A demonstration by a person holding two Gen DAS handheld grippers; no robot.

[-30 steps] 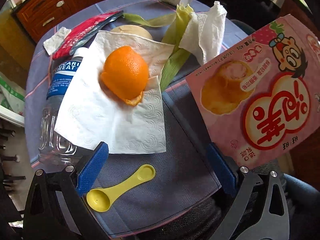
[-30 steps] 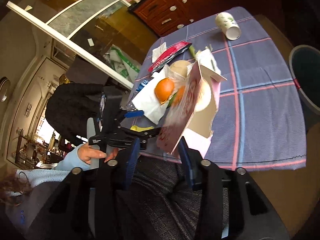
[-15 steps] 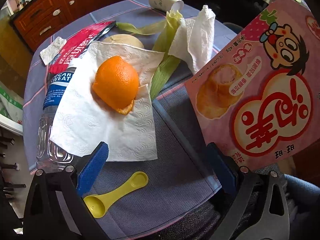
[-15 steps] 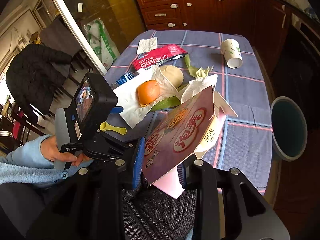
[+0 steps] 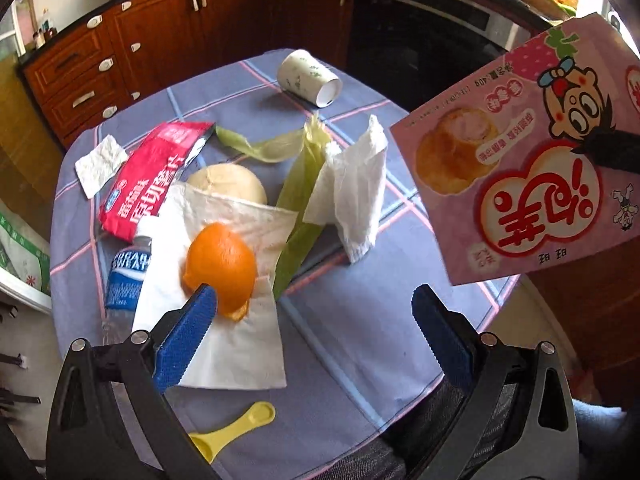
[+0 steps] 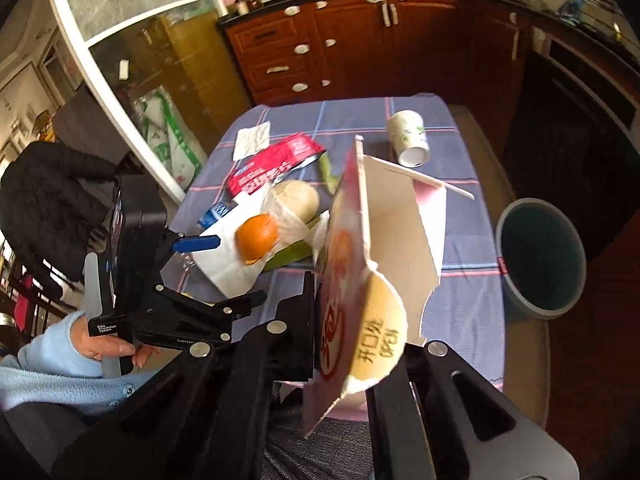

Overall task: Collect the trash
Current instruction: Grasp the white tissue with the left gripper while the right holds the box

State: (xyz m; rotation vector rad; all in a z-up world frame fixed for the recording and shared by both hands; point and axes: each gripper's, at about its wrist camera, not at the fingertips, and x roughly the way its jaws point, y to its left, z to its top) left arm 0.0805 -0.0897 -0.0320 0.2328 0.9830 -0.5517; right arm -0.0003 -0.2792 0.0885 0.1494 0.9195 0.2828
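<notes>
Your right hand-held gripper raised above worktop, clamped on pink snack box, flaps torn open, right of orange peel. Your left hand-held gripper wide, holding nothing, just before peel.

A: Item at the table's near edge?
B: One yellow measuring spoon, lying flat on the checked tablecloth.
A: Beyond the far edge?
B: Wooden cabinets.
</notes>
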